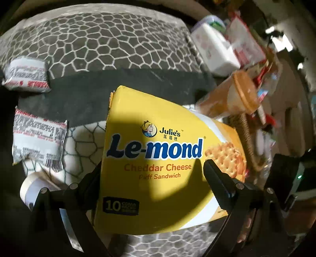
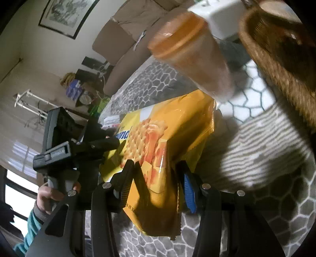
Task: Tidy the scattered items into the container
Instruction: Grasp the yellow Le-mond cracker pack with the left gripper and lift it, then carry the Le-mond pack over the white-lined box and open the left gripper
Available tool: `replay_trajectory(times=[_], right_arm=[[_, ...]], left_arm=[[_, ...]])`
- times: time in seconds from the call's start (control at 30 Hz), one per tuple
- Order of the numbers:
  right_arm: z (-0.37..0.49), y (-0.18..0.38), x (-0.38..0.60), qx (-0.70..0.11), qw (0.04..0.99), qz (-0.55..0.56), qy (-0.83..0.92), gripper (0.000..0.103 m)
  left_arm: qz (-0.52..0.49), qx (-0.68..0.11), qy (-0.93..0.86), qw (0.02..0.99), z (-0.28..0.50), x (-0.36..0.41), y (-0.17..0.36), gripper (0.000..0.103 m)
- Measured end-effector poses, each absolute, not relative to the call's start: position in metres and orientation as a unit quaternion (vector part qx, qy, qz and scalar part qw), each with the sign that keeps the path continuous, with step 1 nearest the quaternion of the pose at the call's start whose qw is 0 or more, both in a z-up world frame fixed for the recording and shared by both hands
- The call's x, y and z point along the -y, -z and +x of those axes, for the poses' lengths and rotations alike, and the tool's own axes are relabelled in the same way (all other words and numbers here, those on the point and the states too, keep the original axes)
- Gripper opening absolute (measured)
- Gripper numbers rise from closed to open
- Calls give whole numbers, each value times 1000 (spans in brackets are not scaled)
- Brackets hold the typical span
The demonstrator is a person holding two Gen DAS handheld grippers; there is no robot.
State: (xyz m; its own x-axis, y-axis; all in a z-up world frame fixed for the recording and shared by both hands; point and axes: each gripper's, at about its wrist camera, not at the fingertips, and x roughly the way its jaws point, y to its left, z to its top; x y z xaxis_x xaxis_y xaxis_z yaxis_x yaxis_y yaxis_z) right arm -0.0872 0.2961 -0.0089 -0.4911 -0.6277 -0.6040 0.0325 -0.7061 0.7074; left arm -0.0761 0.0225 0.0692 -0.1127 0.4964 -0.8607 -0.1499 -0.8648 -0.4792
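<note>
A yellow Le-mond cracker pack (image 1: 158, 158) is held off the patterned cloth by both grippers. My left gripper (image 1: 152, 174) is shut on its long sides. My right gripper (image 2: 156, 174) is shut on its end; the pack (image 2: 167, 134) fills that view and the left gripper (image 2: 94, 142) shows beside it. A woven basket (image 2: 280, 65) sits at the upper right, past the pack. An orange-lidded jar (image 2: 189, 53) lies on its side between pack and basket; it also shows in the left wrist view (image 1: 235, 94).
Two white snack packets (image 1: 27, 74) (image 1: 38, 141) lie on the cloth at the left. A white roll (image 1: 33, 189) lies near the left finger. White boxes (image 1: 215, 49) and clutter stand behind the jar. A white box (image 2: 219, 13) sits beside the basket.
</note>
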Motion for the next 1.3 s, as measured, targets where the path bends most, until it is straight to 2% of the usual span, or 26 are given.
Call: replay_trajectory(times=[0.43, 0.67, 0.97, 1.3], right_arm=[[-68, -113, -241, 240, 240, 402, 850, 48], [-55, -160, -184, 196, 272, 387, 859, 48], [-59, -183, -76, 151, 318, 392, 850, 48], [-106, -157, 61, 134, 359, 429, 818, 49]], left_arm=[[-530, 188, -789, 247, -29, 33, -192, 93], [-482, 216, -821, 215, 14, 106, -241, 93], [-438, 252, -845, 176, 60, 215, -273, 94], [-439, 300, -841, 100, 48, 350, -242, 94]])
